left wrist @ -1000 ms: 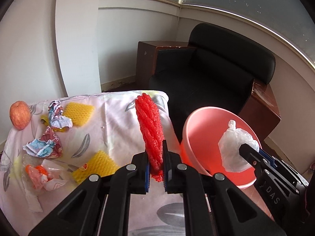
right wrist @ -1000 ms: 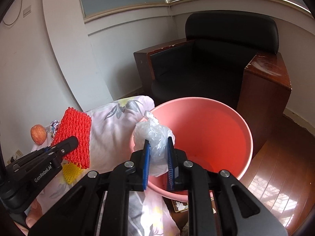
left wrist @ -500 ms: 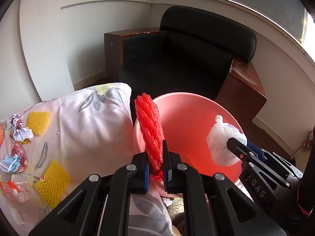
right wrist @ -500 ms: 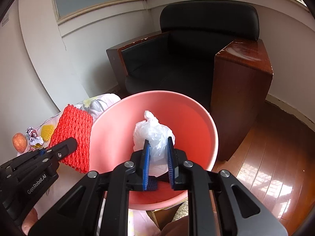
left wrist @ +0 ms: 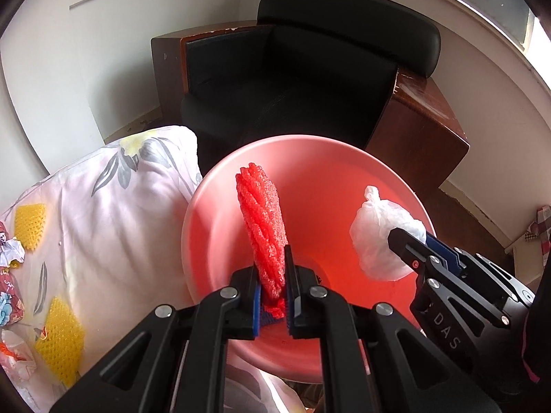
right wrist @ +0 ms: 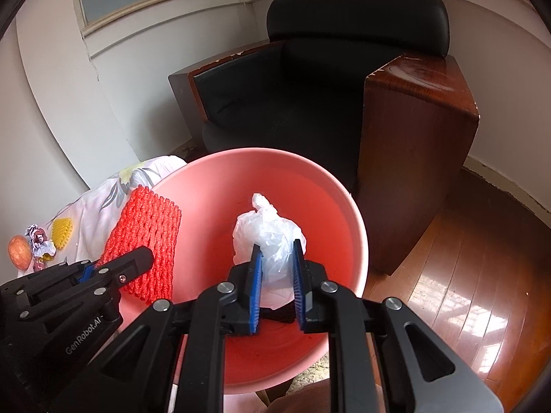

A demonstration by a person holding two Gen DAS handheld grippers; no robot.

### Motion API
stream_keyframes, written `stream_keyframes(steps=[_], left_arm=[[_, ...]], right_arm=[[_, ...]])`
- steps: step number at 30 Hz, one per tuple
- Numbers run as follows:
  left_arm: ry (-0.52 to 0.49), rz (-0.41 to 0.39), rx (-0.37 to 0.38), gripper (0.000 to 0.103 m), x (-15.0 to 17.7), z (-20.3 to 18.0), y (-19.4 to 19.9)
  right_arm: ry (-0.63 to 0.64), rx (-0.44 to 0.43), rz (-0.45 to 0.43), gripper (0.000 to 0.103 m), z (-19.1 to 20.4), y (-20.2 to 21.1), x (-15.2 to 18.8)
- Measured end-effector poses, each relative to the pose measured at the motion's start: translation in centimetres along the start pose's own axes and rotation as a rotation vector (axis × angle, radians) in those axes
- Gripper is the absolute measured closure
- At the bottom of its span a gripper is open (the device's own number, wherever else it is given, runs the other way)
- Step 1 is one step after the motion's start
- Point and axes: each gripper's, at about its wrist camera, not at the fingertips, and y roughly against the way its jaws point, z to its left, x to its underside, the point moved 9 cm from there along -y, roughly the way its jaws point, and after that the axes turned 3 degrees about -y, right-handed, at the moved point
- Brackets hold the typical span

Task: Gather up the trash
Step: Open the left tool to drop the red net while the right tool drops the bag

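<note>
1. Left wrist view: my left gripper (left wrist: pixel 272 275) is clamped on the red foam net (left wrist: pixel 263 227). The net stands upright between the pads, over the inside of the pink basin (left wrist: pixel 213 206).
2. Same view: my right gripper (left wrist: pixel 409 241) comes in from the right, clenched on a knotted white bag (left wrist: pixel 375 237), also over the basin, near its right rim.
3. Same view, left side: table under a floral cloth (left wrist: pixel 113 227) with two yellow nets (left wrist: pixel 62 337) and crumpled wrappers (left wrist: pixel 8 244) lying on it. Black armchair (left wrist: pixel 310 79) behind the basin.
4. Right wrist view: right gripper (right wrist: pixel 277 275) is grasping the bag (right wrist: pixel 268 237), knot up, above the basin's (right wrist: pixel 213 186) middle.
5. Same view: left gripper (right wrist: pixel 134 265) holds the red net (right wrist: pixel 144 241) over the basin's left rim. An apple (right wrist: pixel 19 252) sits at the far left on the cloth. Wood floor (right wrist: pixel 465 275) to the right.
</note>
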Motion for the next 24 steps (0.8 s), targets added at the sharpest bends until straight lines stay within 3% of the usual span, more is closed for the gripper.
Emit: stream_keyframes(steps=[4,6,8,9,15,24], left_arm=[[-0.003,0.016,-0.001,0.091,0.1,0.0,-0.8],[-0.001,0.025,0.001,0.082,0.1,0.0,-1.1],[0.005,0.031,0.005,0.067,0.3,0.1,-1.2],[0.007,0.031,0.006,0.065,0.4,0.1,-1.2],[0.025,0.034,0.014,0.062,0.5,0.5,-1.1],[0.045,0.005,0.022,0.058,0.5,0.8,0.8]], right_arm=[[-0.008,0.006,0.012,0.086,-0.2,-0.6,-0.1],[-0.018,0.003,0.030,0.082,-0.3,-1.0,0.0],[-0.025,0.003,0.048,0.082,-0.5,-1.4,0.2],[-0.028,0.002,0.053,0.081,-0.5,-1.5,0.2],[-0.040,-0.008,0.055,0.068,-0.7,-1.5,0.5],[-0.046,-0.021,0.045,0.067,-0.6,-0.6,0.6]])
